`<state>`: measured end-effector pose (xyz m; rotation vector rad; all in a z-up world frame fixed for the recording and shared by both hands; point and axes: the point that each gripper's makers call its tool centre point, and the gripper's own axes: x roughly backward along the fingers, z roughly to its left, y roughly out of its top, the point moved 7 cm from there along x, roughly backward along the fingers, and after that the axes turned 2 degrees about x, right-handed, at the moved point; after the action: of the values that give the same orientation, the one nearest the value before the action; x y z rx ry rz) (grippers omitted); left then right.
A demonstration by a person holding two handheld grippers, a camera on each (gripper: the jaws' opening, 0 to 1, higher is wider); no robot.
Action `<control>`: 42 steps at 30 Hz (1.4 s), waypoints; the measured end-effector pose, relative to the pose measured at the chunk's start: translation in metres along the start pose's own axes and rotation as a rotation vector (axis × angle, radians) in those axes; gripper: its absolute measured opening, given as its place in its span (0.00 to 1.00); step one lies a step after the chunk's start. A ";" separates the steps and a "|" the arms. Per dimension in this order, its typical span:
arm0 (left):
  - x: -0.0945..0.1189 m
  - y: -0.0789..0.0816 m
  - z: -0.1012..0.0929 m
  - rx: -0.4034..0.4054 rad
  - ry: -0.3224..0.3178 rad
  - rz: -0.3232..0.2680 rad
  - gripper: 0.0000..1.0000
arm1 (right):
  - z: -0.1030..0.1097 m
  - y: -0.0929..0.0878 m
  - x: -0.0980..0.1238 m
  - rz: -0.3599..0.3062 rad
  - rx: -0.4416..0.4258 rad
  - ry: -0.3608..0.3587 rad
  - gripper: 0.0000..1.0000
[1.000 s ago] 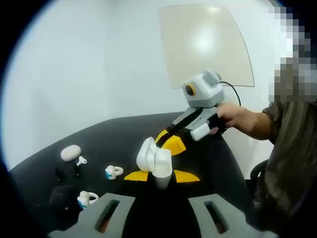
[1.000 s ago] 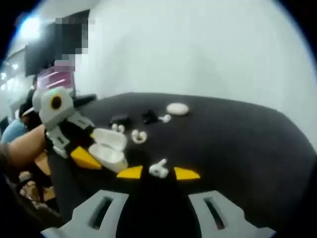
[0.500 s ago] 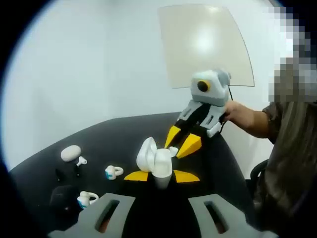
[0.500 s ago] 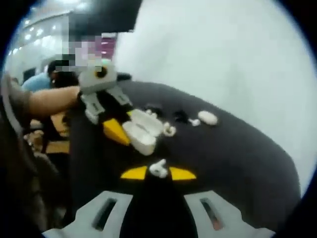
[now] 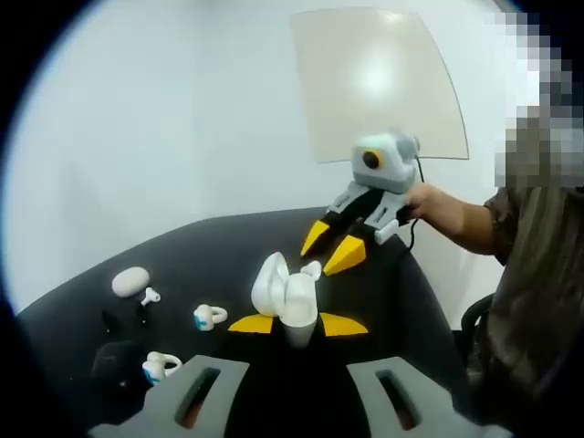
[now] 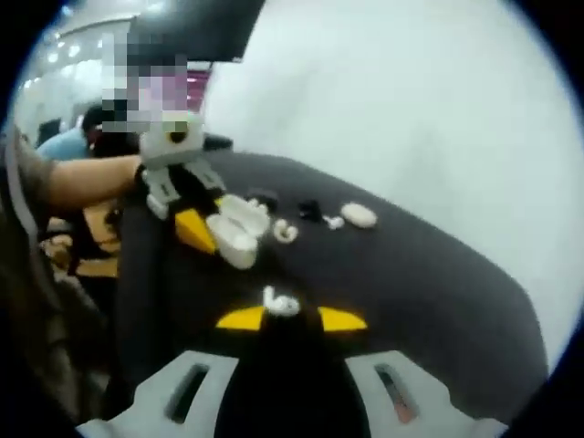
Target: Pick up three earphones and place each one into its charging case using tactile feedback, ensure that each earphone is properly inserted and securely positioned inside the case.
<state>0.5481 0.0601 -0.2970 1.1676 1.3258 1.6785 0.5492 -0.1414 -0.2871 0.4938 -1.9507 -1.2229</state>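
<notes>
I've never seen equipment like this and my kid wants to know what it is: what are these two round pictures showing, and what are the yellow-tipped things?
A person holds a two-jaw claw in each hand, and a fisheye camera rides on each claw.

In the left gripper view, the left claw grips an open white charging case between its yellow tips. The right claw comes in from the right, held by the person's hand.

In the right gripper view, the right claw pinches a small white earphone; the left claw with the case sits further off.

On the black table lie a closed white case, a loose earbud and two ring-shaped earphones.
</notes>
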 end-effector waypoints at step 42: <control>0.000 0.000 0.000 -0.001 0.000 0.000 0.14 | 0.016 0.043 0.001 -0.286 -0.068 0.160 0.13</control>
<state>0.5483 0.0604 -0.2966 1.1672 1.3242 1.6788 0.5395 -0.1123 -0.2528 0.8316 -1.7391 -1.3756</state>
